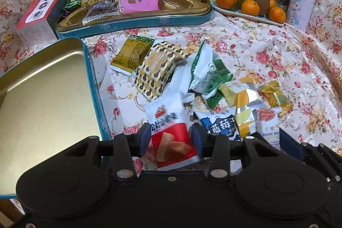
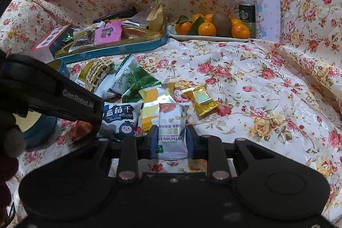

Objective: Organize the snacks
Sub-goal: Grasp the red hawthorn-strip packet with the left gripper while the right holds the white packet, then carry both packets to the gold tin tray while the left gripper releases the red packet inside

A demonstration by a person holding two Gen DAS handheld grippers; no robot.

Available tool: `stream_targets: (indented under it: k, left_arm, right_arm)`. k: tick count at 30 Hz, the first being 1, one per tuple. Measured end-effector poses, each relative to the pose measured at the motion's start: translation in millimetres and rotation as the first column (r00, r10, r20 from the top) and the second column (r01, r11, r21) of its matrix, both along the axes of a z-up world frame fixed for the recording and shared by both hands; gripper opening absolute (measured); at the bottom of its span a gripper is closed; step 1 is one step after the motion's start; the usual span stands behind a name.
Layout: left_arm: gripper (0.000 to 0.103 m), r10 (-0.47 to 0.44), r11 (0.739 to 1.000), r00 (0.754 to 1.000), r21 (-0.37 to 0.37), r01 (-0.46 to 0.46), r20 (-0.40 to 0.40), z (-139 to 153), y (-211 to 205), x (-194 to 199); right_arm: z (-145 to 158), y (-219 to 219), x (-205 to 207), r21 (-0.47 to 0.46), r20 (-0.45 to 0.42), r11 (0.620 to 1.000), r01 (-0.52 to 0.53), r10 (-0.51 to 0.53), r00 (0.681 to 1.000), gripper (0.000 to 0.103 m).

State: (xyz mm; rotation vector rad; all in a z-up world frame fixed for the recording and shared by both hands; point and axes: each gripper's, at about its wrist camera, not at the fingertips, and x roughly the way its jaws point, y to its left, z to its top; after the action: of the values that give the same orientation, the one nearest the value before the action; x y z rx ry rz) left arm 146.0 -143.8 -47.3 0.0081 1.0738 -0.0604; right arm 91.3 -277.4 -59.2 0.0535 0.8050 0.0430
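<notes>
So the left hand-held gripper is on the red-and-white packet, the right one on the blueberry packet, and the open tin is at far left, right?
Not quite. In the right wrist view the right hand-held gripper brackets the hawthorn packet; the blueberry packet lies beside it. The left hand-held gripper on the red-and-white packet and the open tin at far left are correct.

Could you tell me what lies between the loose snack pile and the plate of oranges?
Only bare floral tablecloth separates the loose snack pile from the white plate of oranges, clearest in the right wrist view.

left tool [image 1: 171, 140] | clamped, apparently, on red-white packet [image 1: 171, 131] | gold lid [image 1: 42, 99] just left
</notes>
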Motion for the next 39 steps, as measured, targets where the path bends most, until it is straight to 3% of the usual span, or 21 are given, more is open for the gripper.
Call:
stream_targets:
  k: [6, 11, 18, 21, 23, 26, 39]
  left_arm:
    - [0.054, 0.013, 0.999, 1.000, -0.037, -0.013, 0.003, -3.5, 5.0, -1.8]
    - [0.065, -0.012, 0.998, 1.000, -0.055, 0.012, 0.005, -5.6, 0.7, -0.1]
    - [0.066, -0.022, 0.998, 1.000, -0.056, 0.022, 0.012, -6.7, -1.0, 0.4]
    - [0.063, -0.012, 0.998, 1.000, -0.066, 0.013, 0.014, -5.8, 2.3, 1.1]
    - [0.051, -0.001, 0.999, 1.000, -0.036, 0.001, 0.025, -4.9, 2.2, 0.1]
    - [0.045, -0.005, 1.000, 0.999, -0.029, 0.006, 0.033, -4.0, 5.1, -1.8]
    - [0.044, -0.018, 1.000, 1.000, -0.017, 0.018, -0.001, 4.5, 6.4, -42.7]
  right_arm:
    - [-1.7, 2.7, -1.0, -0.026, 0.010, 1.000, -0.018, 0.018, 1.000, 0.027]
    - [-2.5, 1.1, -0.3, -0.009, 0.010, 1.000, -0.017, 0.017, 1.000, 0.030]
    - [-3.1, -1.1, -1.1, 0.011, 0.017, 1.000, -0.014, 0.014, 1.000, 0.030]
    - [-2.8, -0.6, -0.9, 0.013, 0.016, 1.000, -0.008, 0.008, 1.000, 0.030]
    - [-2.6, -0.4, -0.2, 0.014, 0.013, 1.000, -0.004, 0.004, 1.000, 0.030]
    - [-2.5, 1.6, -0.4, 0.003, 0.016, 1.000, 0.000, 0.000, 1.000, 0.028]
    - [13.4, 3.9, -37.2, -0.015, -0.032, 1.000, 0.027, -0.027, 0.999, 0.025]
